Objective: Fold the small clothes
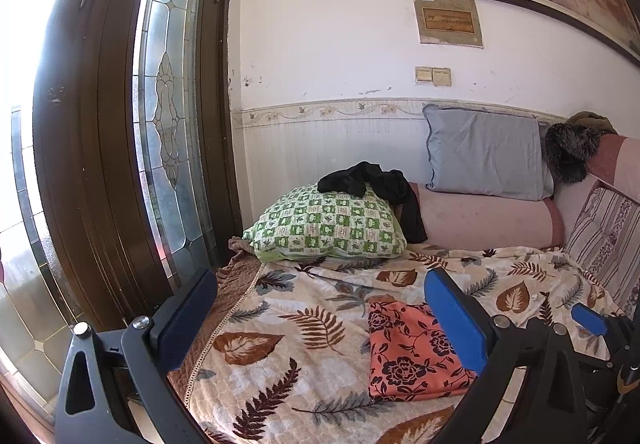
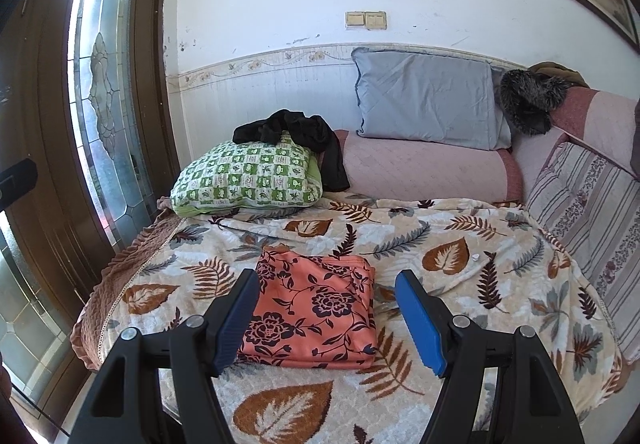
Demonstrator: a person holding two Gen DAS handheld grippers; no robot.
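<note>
A folded orange garment with a dark flower print lies flat on the leaf-patterned blanket. My right gripper hovers above its near edge, open, nothing between the blue pads. In the left wrist view the same garment lies right of centre, partly behind my left gripper's right finger. My left gripper is open and holds nothing. The right gripper's blue pad shows at the far right of that view.
A green checked pillow with a black garment draped over it sits at the back left. A grey pillow leans on the wall over a pink bolster. A glass-panelled door stands left; striped cushion right.
</note>
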